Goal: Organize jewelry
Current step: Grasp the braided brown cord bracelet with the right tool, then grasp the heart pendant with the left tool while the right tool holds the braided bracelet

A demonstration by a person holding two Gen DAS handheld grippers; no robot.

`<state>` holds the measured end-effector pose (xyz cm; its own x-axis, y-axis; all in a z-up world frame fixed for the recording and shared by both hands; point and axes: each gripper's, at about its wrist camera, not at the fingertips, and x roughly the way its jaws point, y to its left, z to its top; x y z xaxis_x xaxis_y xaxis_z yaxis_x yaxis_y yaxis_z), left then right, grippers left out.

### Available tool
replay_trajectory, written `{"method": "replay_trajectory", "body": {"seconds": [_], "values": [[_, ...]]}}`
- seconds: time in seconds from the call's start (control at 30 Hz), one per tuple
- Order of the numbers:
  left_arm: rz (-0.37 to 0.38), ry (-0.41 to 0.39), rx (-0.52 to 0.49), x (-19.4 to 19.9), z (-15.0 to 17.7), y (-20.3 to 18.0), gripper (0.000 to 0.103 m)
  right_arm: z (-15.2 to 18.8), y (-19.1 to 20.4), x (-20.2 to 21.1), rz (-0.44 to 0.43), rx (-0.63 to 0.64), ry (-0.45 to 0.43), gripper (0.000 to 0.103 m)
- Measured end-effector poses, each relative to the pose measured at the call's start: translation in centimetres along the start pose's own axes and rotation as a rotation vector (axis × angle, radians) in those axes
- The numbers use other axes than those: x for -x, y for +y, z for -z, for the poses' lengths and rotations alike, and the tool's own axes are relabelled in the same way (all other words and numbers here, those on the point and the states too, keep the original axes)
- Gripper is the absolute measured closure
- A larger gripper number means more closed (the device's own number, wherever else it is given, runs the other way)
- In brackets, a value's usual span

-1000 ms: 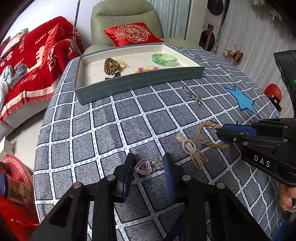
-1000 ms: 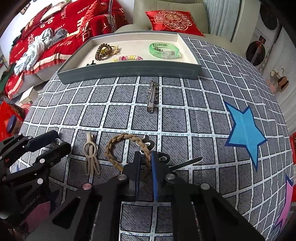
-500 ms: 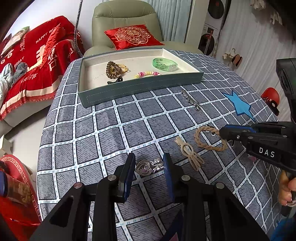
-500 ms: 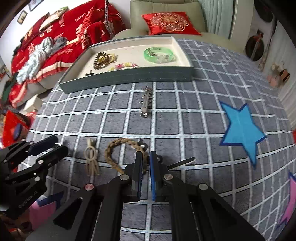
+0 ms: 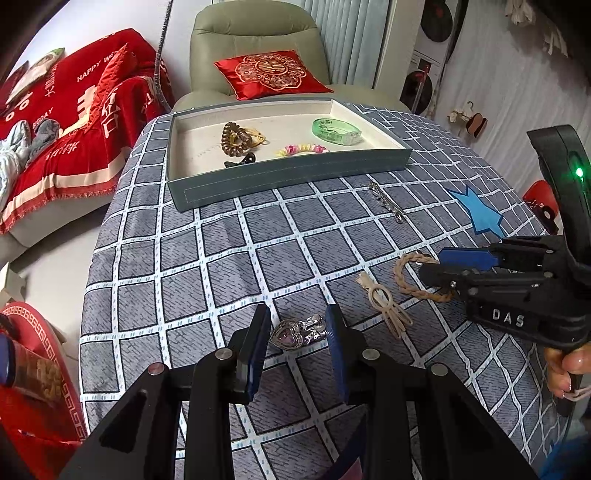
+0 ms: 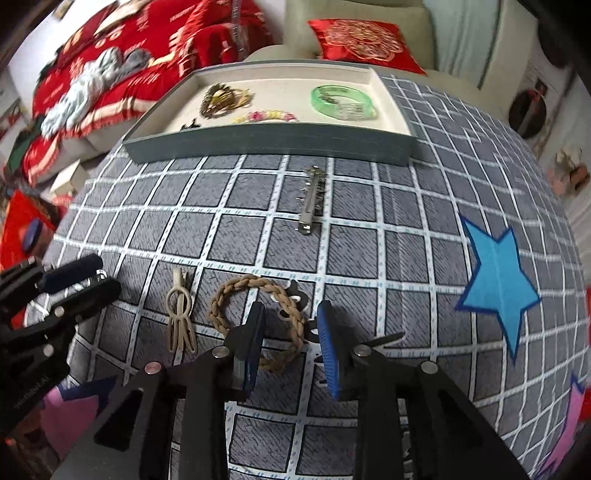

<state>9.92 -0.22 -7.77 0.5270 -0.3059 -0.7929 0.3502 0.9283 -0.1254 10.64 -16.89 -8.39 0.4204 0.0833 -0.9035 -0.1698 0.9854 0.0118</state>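
At the bottom centre of the left wrist view, the left hand-held gripper [image 5: 297,321] has its jaws apart on either side of a silver heart brooch [image 5: 298,331] that lies on the table [image 5: 155,295]; whether the pads touch it cannot be told. The table wears a grey cloth with a white grid and a blue star [image 6: 496,284] at the right of the right wrist view.

At the bottom centre of that view, the right hand-held gripper [image 6: 290,332] has its jaws opening, spread over the right side of a braided rope bracelet [image 6: 258,321], which lies flat on the cloth; a small dark piece lies beside the braid between the jaws, too unclear to name. Just left of the bracelet is a beige hair clip [image 6: 180,315]. Farther up, in mid-frame, a silver bar clip [image 6: 312,199] lies alone.

Beyond it, near the table's far edge, stands a grey tray [image 5: 288,173] with a cream lining. Inside, from left to right: a brown coiled hair tie [image 5: 236,136], a small black clip [image 5: 240,160] against the near wall, a pastel bead bracelet [image 5: 303,148], and a green translucent bangle [image 5: 336,132] toward the right.

Behind the table, at the top of the frame, a green armchair [image 5: 255,33] holds a red cushion [image 5: 271,74].
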Motion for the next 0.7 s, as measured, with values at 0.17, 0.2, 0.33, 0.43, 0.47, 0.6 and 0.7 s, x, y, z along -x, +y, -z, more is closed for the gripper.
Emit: {"method": "replay_trajectory", "body": {"seconds": [0.17,0.2,0.33,0.43,0.47,0.6,0.7], "values": [[0.003,0.007,0.007,-0.1,0.0,0.2,0.066,-0.1,0.5,0.1,-0.021,0.027,0.01,0.095],[0.004,0.006,0.009,-0.1,0.0,0.2,0.066,0.0,0.5,0.1,-0.015,0.025,0.01,0.096],[0.005,-0.001,0.008,0.1,0.0,0.3,0.066,0.2,-0.1,0.8,-0.023,-0.024,-0.01,0.096],[0.006,-0.002,0.01,0.2,-0.1,0.3,0.066,0.1,-0.7,1.6,-0.028,-0.053,-0.034,0.096],[0.007,-0.002,0.01,0.3,0.0,0.3,0.066,0.1,-0.9,2.1,-0.029,-0.061,-0.045,0.096],[0.016,-0.009,0.015,0.7,-0.3,0.5,0.066,-0.4,-1.4,3.2,-0.036,-0.082,-0.074,0.096],[0.015,-0.026,0.01,1.3,-0.7,0.7,0.067,-0.7,-1.7,4.0,-0.042,-0.09,-0.097,0.096]]}}
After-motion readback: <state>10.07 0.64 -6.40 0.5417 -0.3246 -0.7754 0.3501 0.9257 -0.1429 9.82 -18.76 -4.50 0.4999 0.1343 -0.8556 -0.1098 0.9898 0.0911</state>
